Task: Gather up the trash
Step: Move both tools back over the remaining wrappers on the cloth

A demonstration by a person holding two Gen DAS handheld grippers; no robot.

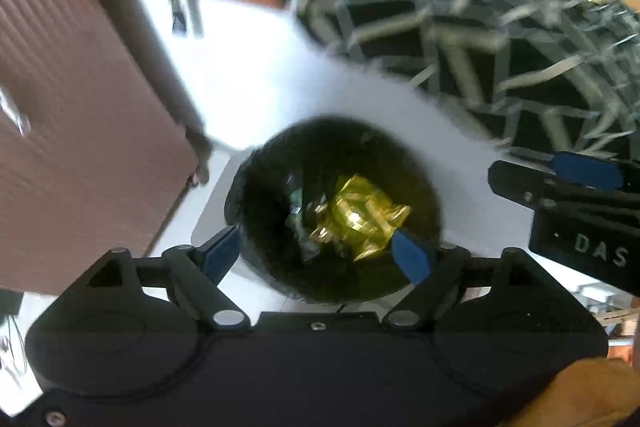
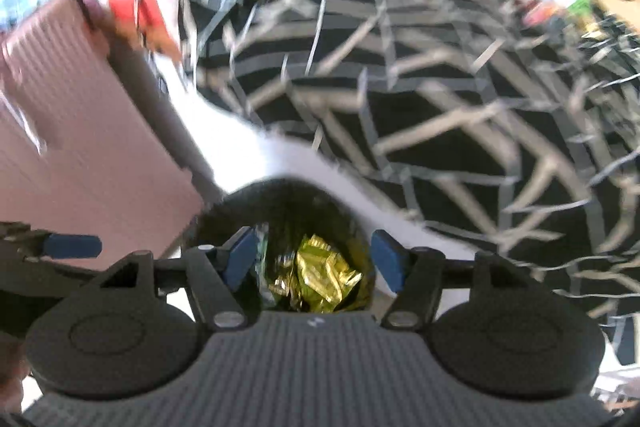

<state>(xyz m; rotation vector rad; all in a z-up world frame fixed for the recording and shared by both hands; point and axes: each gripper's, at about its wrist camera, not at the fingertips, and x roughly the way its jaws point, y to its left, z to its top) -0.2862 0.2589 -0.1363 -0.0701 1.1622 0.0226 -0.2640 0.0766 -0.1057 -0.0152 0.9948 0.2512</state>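
Both wrist views look down into a round bin lined with a black plastic bag (image 1: pixel 256 195) standing on a pale floor. Inside it lies a crumpled gold foil wrapper (image 1: pixel 360 217), with a smaller greenish, shiny scrap (image 1: pixel 295 207) touching its left side. The frames are motion-blurred, so finer detail of the scrap cannot be told.

The left gripper (image 1: pixel 318 251) hangs above the near rim of the bin, its blue-padded fingers spread wide with nothing between them; the wrapper shows through the gap, down in the bin. The right gripper (image 2: pixel 314 259) is likewise splayed and empty, directly over the bin mouth.

The left wrist view shows nearly the whole bin opening and, at its right edge, the other gripper's black body lettered "DAS", with a blue pad (image 1: pixel 586 169). The right wrist view shows only the far part of the bin, its own body covering the rest, and one blue pad of the left gripper at its left edge.

Both views show a ribbed pink hard-shell suitcase (image 1: pixel 80 131) left of the bin and a black rug with pale criss-cross lines (image 2: pixel 420 107) beyond it
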